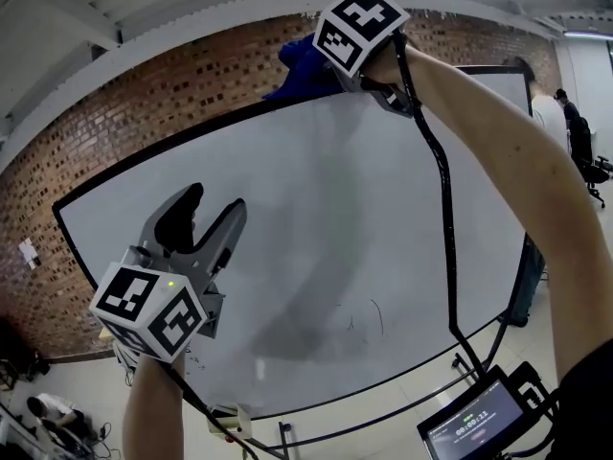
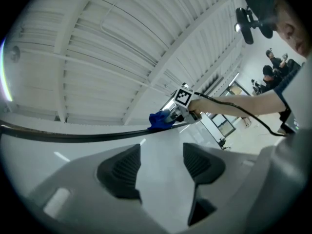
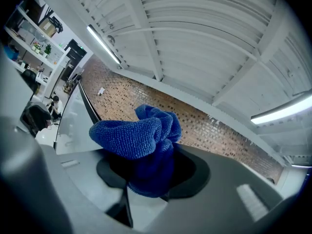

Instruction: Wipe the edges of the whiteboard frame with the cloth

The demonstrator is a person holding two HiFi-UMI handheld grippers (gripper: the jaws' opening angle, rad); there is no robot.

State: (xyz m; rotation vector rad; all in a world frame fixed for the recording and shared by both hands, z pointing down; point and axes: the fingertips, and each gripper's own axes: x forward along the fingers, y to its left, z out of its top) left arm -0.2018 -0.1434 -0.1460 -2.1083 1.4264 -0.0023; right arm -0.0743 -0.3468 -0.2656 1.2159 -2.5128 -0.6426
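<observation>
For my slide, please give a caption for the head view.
Right gripper holds blue cloth at the whiteboard frame top edge; left gripper hangs open below.

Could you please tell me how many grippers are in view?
2: left gripper, open, before the whiteboard; right gripper holding the blue cloth at its top frame.

legible text: none | screen [image 1: 476, 422]: figures too small to read | whiteboard [image 1: 287, 209] marks: illegible
</observation>
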